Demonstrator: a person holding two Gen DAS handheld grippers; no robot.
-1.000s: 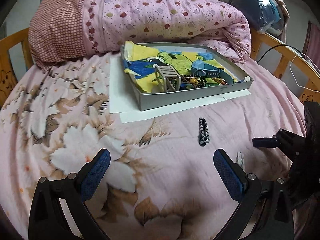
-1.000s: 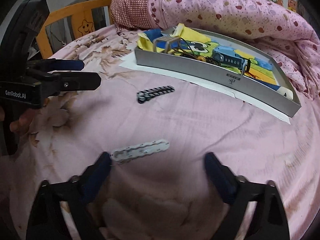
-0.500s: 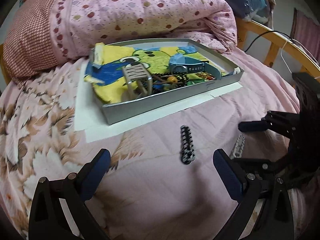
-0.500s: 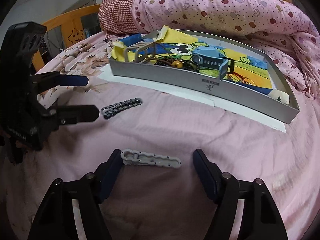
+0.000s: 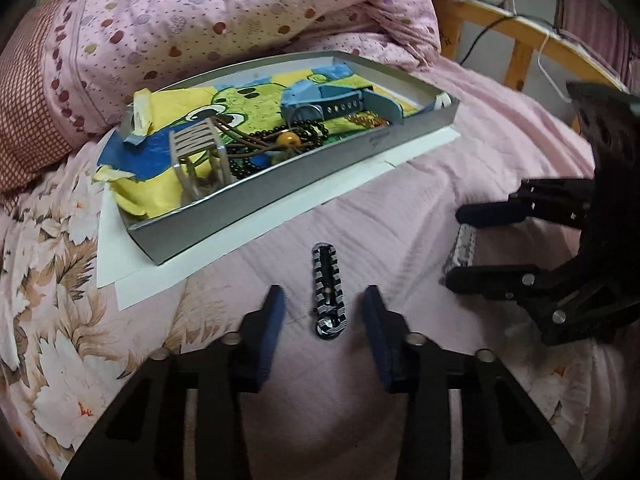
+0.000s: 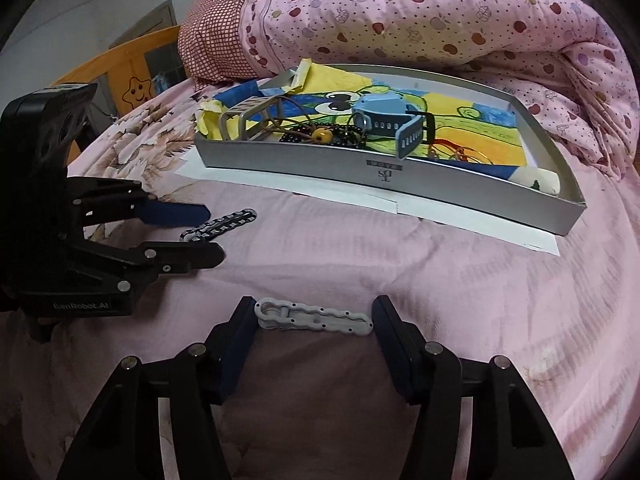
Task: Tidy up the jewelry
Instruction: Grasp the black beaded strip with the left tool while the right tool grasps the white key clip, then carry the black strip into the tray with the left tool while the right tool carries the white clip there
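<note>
Both grippers tilted down, closing, straddling bracelets.

A bed fills both views, spread with a pink bedsheet (image 6: 460, 280) that carries a pale brown-and-white flower print (image 5: 52, 272) on one side. Along its far edge lies a rolled pink quilt (image 6: 420, 12) dotted with small fruit shapes (apples, by the look of them), beside a red-and-white checked pillow (image 6: 212, 36). A yellow-orange wooden bed rail (image 5: 516, 36) curves round the mattress, one panel bearing a smiling star (image 6: 137, 89), with a black cable (image 5: 486, 28) draped over the rail and a plain pale wall (image 6: 80, 4) behind.
</note>
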